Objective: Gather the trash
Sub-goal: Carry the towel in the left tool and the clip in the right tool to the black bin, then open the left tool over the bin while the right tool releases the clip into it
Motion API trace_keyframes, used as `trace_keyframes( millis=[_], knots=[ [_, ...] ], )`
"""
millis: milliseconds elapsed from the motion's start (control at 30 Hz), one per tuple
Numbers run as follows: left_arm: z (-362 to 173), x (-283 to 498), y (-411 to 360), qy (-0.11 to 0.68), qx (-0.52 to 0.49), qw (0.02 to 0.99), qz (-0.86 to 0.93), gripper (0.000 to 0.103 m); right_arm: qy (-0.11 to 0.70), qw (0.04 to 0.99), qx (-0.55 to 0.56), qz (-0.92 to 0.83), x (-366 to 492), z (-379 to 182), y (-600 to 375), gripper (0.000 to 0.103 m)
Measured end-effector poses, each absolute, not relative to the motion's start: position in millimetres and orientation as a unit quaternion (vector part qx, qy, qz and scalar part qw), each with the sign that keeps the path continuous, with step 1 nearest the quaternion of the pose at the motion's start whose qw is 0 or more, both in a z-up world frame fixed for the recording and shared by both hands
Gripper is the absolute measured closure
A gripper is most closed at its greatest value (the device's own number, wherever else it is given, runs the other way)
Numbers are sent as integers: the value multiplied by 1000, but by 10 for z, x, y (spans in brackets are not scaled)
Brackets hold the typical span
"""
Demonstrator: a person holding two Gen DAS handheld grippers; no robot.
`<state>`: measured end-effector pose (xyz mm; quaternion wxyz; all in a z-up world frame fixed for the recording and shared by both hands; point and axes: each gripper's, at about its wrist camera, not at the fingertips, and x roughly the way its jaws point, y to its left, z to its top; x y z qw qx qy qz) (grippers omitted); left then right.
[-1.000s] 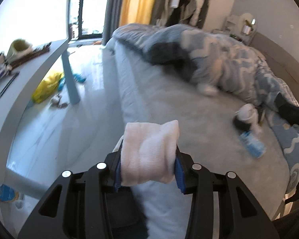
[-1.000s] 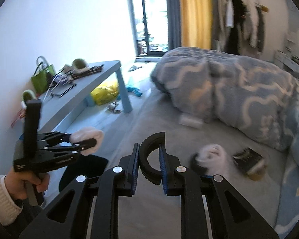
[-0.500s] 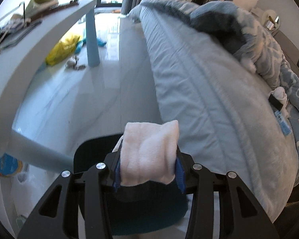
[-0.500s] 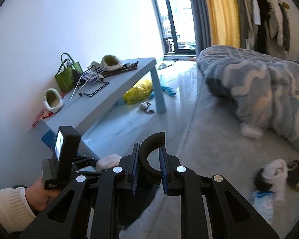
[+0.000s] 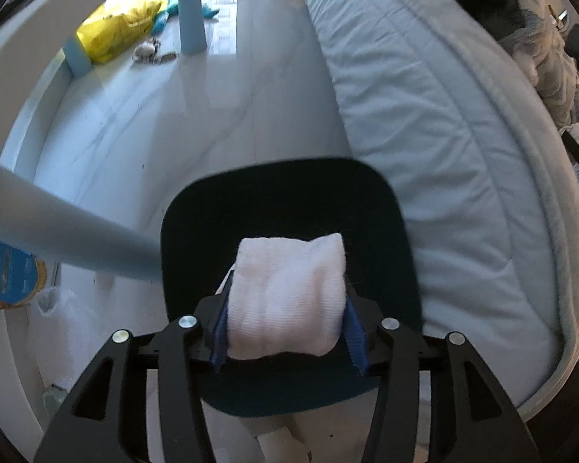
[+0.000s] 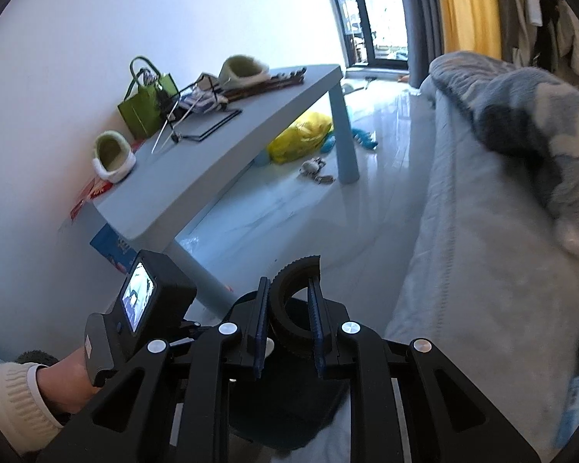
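My left gripper (image 5: 287, 301) is shut on a wad of white tissue (image 5: 285, 293) and holds it right above the open mouth of a dark bin (image 5: 289, 208) on the floor beside the bed. My right gripper (image 6: 287, 308) is shut on a curved piece of black ribbed rubber (image 6: 295, 301), above the same dark bin (image 6: 289, 413). The left gripper's body and camera (image 6: 135, 308) show at the lower left of the right wrist view, held by a hand in a white sleeve.
A pale blue table (image 6: 251, 123) with a green bag (image 6: 146, 104), slippers and clutter stands along the wall; one leg (image 5: 69, 231) is close to the bin. A yellow bag (image 5: 115, 27) lies under it. The bed (image 5: 444, 135) with a patterned blanket (image 6: 521, 104) is at right.
Both grippers have swung down and left, away from the bed top to the floor beside it. The dark bin has come into view under the left gripper. Both grips are unchanged.
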<state>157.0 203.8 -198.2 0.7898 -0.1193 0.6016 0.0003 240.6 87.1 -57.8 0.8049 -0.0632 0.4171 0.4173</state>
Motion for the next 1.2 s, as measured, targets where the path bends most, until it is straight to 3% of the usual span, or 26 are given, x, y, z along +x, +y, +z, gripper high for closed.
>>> trace_keyframes(
  millis=[167, 467, 833, 1100, 1200],
  knots=[
    [-2014, 1469, 2202, 604, -127, 786, 1, 33, 444, 790, -63, 418, 2448, -778, 1086, 84],
    [-1660, 1362, 2400, 549, -122, 827, 3, 33, 492, 767, -82, 403, 2462, -1184, 1384, 84],
    [-1131, 1176, 2565, 460, -102, 881, 29, 49, 550, 734, -91, 387, 2463, -1731, 1599, 83],
    [-699, 1080, 2719, 404, -125, 905, 48, 52, 600, 699, -131, 367, 2325, -2318, 1733, 82],
    [-551, 1062, 2721, 384, -128, 913, 49, 52, 606, 691, -142, 366, 2273, -2447, 1751, 74]
  ],
)
